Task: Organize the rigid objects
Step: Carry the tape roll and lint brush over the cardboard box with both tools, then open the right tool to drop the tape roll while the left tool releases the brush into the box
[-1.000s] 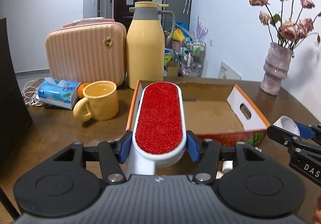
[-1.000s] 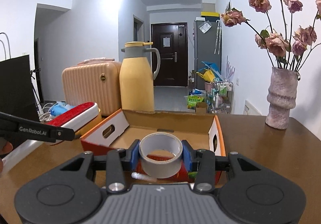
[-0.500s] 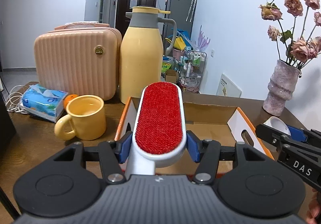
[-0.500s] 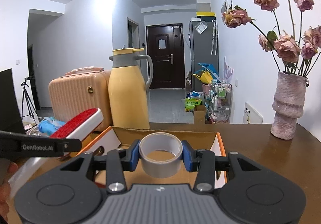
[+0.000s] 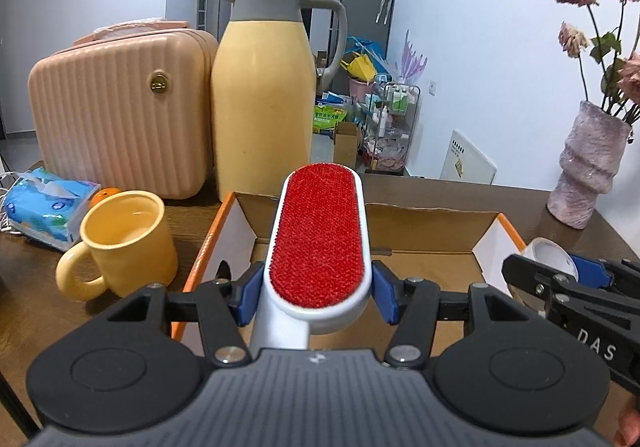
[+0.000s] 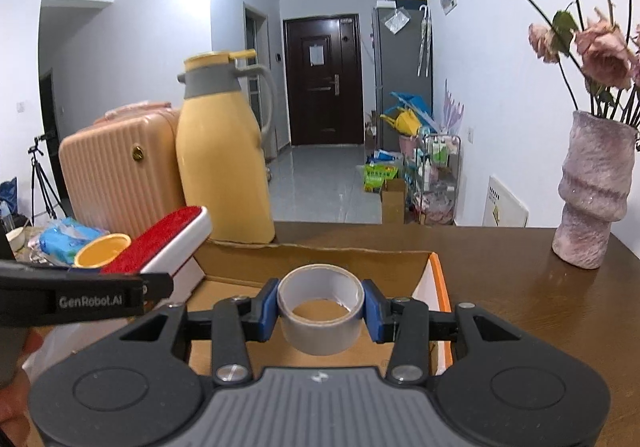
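behind cardboard box [image 5: 432, 243]: yellow jug [image 5: 264, 87], pink case [image 5: 116, 119]; mug [image 5: 124, 243] left.

Brown wooden desk [image 6: 500, 287]. At its far edge a ribbed pink case [image 5: 116, 115], a tall yellow jug [image 5: 262, 87] with grey collar and handle just beside it on the right. In front of the case: yellow mug [image 5: 124, 243], handle toward camera; blue tissue pack [image 5: 44, 207] at its left; an orange [image 5: 105, 194] between them. Mauve vase [image 6: 592, 187] of dried pink roses [image 6: 600, 51] at the desk's right side. Beyond, a hallway with dark door [image 6: 322, 79], grey fridge [image 6: 402, 75], floor clutter.
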Available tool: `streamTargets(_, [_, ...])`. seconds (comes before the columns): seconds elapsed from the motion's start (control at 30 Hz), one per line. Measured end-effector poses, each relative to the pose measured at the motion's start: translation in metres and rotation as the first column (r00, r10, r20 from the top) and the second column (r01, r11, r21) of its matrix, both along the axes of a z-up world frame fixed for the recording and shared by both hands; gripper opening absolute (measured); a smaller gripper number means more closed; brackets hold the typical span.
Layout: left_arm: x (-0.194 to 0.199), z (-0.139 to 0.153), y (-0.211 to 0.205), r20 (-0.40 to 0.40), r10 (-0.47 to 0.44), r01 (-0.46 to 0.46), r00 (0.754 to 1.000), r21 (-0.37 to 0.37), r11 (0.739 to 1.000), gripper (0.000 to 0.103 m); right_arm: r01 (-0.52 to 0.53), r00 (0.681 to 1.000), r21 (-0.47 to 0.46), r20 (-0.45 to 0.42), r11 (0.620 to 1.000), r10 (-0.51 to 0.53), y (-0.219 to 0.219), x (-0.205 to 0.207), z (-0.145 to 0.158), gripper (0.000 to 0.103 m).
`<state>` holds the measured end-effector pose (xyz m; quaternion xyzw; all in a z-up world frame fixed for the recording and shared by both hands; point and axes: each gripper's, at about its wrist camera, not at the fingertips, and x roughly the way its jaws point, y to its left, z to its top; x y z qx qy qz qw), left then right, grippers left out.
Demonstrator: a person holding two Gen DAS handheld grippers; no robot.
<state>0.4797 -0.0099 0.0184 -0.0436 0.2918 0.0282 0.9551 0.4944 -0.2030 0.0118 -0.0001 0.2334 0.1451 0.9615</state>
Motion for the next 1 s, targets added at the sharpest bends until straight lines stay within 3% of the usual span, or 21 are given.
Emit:
streamTargets(0.53, [0.034, -0.029, 0.007, -0.121, 0.007, -0.003, 0.993, 0.029, 1.000, 0.056, -0.013, 0.995, -0.096, -0.103, 0.995, 0.003, 0.014, 0.034, -0.031, 0.042])
streamTargets(0.87, [0.034, -0.032, 0.008, -0.136, 0.019, -0.014, 0.991, 0.037, 0.999, 0.060, -0.005, 0.990, -0.119, -0.143, 0.993, -0.012, 0.017, 0.040, -0.040, 0.043])
streamTargets(0.93, [0.031, -0.028, 0.009, -0.114, 0.025, -0.021, 0.993, 0.037, 0.999, 0.067, -0.003, 0.990, -0.127, -0.144, 0.992, -0.016, 0.018, 0.040, -0.040, 0.056])
streamTargets(0.97, [0.028, -0.025, 0.010, -0.096, 0.024, -0.021, 0.995, 0.035, 0.999, 0.077, 0.000, 0.990, -0.128, -0.142, 0.992, -0.018, 0.018, 0.041, -0.040, 0.062])
streamTargets(1.0, [0.026, -0.021, 0.011, -0.079, 0.028, -0.025, 0.996, 0.039, 0.999, 0.081, 0.004, 0.990, -0.131, -0.140, 0.991, -0.023, 0.018, 0.039, -0.040, 0.075])
